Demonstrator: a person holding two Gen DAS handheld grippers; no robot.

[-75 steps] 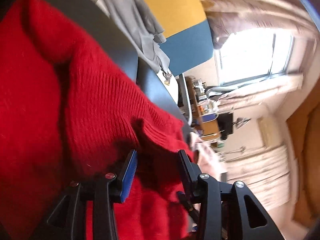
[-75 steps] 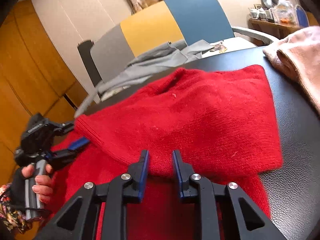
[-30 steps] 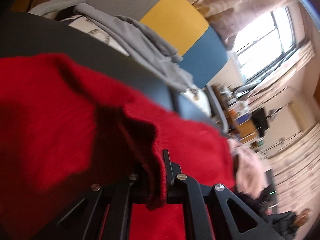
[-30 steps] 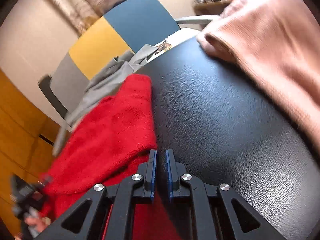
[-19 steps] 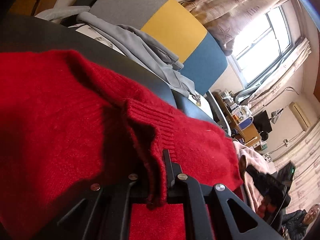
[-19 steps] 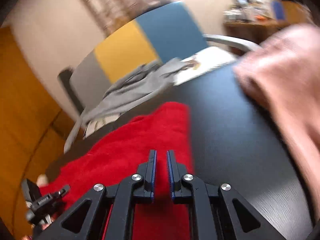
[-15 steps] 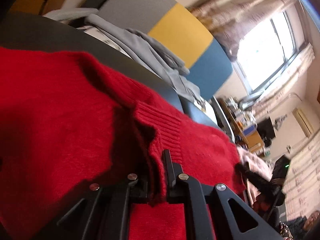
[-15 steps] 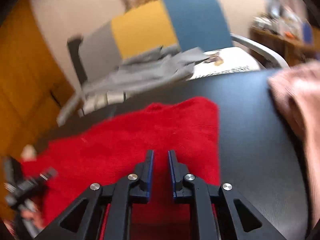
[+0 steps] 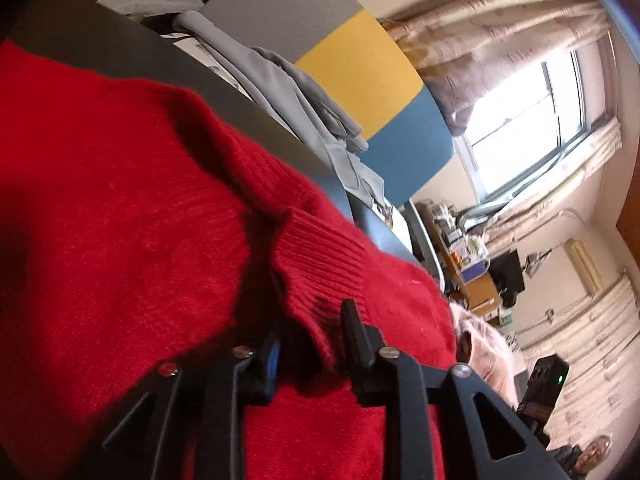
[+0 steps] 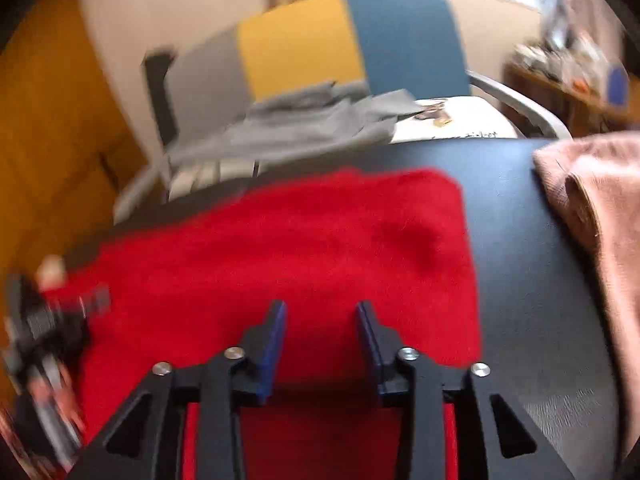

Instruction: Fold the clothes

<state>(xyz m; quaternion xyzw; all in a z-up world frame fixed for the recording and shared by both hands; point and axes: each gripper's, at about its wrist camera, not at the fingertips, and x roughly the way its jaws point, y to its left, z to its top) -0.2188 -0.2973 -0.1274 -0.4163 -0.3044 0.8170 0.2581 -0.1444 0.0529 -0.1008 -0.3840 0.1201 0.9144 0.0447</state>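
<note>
Here the left gripper (image 9: 312,332) is opening, a ribbed cuff (image 9: 320,256) of the red sweater (image 10: 320,240) loose between its jaws. The right gripper (image 10: 320,332) is opening too, empty above the sweater; bare black table (image 10: 520,248) lies beyond the sweater's right edge.

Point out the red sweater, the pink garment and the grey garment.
red sweater (image 10: 320,240), right wrist view, middle of the folded body.
pink garment (image 10: 600,208), right wrist view, its folded edge.
grey garment (image 9: 288,92), left wrist view, draped folds.
</note>
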